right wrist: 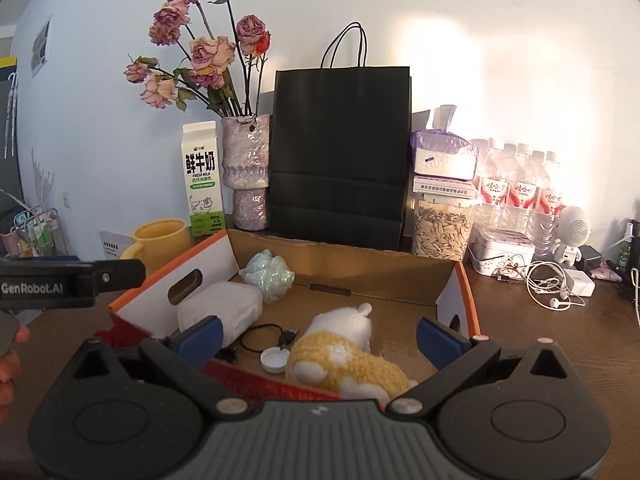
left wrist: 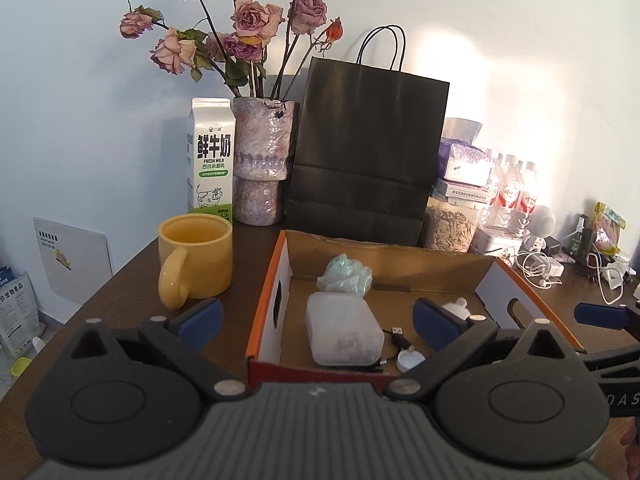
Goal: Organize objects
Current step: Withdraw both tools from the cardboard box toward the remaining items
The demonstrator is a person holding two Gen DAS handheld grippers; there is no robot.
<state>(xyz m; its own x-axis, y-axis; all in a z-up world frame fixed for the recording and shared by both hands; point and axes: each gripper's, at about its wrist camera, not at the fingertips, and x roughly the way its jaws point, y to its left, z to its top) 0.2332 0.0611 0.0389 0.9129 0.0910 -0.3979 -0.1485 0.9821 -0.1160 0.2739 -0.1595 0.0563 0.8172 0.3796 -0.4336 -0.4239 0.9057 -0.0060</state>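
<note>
Both grippers hang over the near edge of an open cardboard box (left wrist: 404,270) on a brown tabletop (left wrist: 120,292). The left gripper (left wrist: 318,322) has its fingers spread wide with nothing between them, one fingertip outside the box's left wall and the other inside. The right gripper (right wrist: 318,338) is also spread wide and empty, its fingers either side of a plush toy (right wrist: 344,354).

The right wrist view shows that toy almost whole, yellow and white, lying in the box's near right part; the left view catches only a white bit of it behind a finger. The right view also shows the left gripper's black body at the far left with part of a hand (right wrist: 10,356) on it.

Inside the box lie five things: one plush toy, one white plastic case (left wrist: 343,330) by the left wall, one crumpled wad of clear wrap (left wrist: 346,274) toward the back, one short black cable (right wrist: 268,336) and one white cap (right wrist: 274,360).

Behind the box stand one black paper bag (left wrist: 366,148), one vase (left wrist: 262,160) of dried roses, one milk carton (left wrist: 210,156) and one yellow mug (left wrist: 194,258). One jar of seeds (right wrist: 440,230) stands to the right.
</note>
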